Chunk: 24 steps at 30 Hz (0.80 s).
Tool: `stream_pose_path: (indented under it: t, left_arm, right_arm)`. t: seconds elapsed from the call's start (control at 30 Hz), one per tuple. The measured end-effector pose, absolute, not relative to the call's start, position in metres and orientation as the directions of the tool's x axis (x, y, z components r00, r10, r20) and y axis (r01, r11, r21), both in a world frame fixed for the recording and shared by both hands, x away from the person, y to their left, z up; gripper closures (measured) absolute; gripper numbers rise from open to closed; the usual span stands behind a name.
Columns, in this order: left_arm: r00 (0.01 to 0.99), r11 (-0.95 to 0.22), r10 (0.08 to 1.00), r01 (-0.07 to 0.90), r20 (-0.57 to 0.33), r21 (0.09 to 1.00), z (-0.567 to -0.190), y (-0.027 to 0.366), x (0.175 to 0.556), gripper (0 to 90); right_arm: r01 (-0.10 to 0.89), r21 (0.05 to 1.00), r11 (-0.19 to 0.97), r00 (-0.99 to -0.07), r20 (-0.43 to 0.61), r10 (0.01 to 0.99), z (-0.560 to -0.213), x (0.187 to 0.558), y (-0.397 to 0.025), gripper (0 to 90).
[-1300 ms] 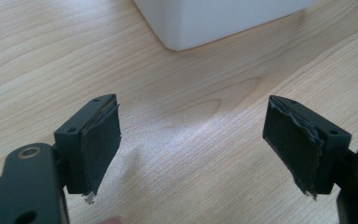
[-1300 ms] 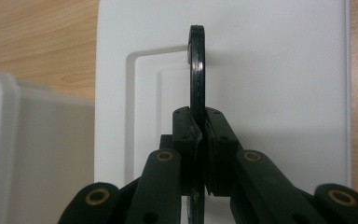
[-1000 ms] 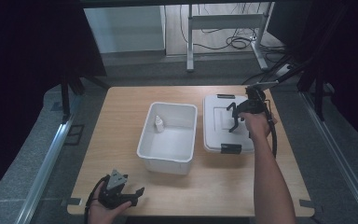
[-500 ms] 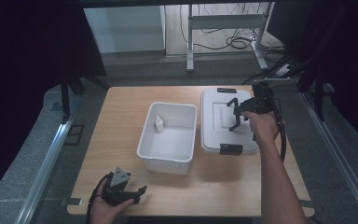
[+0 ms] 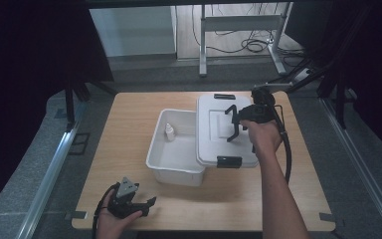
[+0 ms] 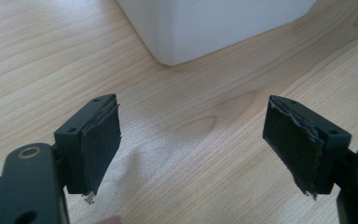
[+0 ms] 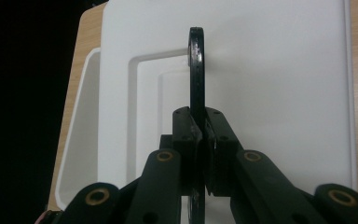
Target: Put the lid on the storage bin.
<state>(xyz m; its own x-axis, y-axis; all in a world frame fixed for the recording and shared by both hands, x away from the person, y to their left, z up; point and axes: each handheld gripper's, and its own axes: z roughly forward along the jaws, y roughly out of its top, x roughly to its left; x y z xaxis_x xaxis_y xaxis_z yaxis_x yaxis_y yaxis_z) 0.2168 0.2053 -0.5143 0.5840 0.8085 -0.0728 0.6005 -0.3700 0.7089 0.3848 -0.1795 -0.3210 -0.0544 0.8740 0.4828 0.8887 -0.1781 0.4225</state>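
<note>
Judging from how things lie, the job looks like closing a box, and it seems about halfway. At the lower left of the high view the left gripper (image 5: 146, 203) rests on the table by the near edge, in the person's left hand (image 5: 110, 223); the left gripper view shows its two padded jaws spread wide with bare wood between them, holding nothing. A corner of the white rectangular plastic bin (image 6: 205, 25) sits at the top of that view, apart from the jaws.

In the middle of the high view the bin (image 5: 171, 164) stands open on its left part, and a small white bottle (image 5: 169, 132) stands inside near its upper-left wall. The flat white plastic lid with black latches (image 5: 214, 134) overlaps the bin's right part and hangs out past it to the right, so the bin is only partly covered. The lid's thin black handle (image 7: 196, 70) is pinched between the pressed-together jaws of the right gripper (image 7: 204, 140), right of centre in the high view. What remains, I judge, is sliding the lid leftward until square over the bin, lowering it and freeing the handle.

The light wooden tabletop (image 5: 129, 149) is otherwise bare. Beyond it lie grey floor, cables, a metal desk frame at the top centre, and dark curtains on both sides.
</note>
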Motion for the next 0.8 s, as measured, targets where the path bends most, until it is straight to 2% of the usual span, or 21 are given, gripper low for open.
stream_pose_path:
  t: [0.27,0.5,0.8]
  left_arm:
    - [0.583,-0.370,0.810,0.602,-0.072,0.708,-0.514,0.206,0.216,19.2]
    - [0.575,-0.359,0.815,0.603,-0.076,0.713,-0.512,0.209,0.216,19.1]
    - [0.578,-0.359,0.812,0.602,-0.079,0.713,-0.513,0.209,0.217,19.1]
  right_arm:
    - [0.884,0.423,-0.198,-0.038,0.488,0.872,-0.311,0.378,-0.155,85.2]
    - [0.893,0.410,-0.186,-0.044,0.491,0.870,-0.319,0.380,-0.127,85.1]
    - [0.889,0.384,-0.249,0.001,0.543,0.840,-0.323,0.379,-0.105,85.1]
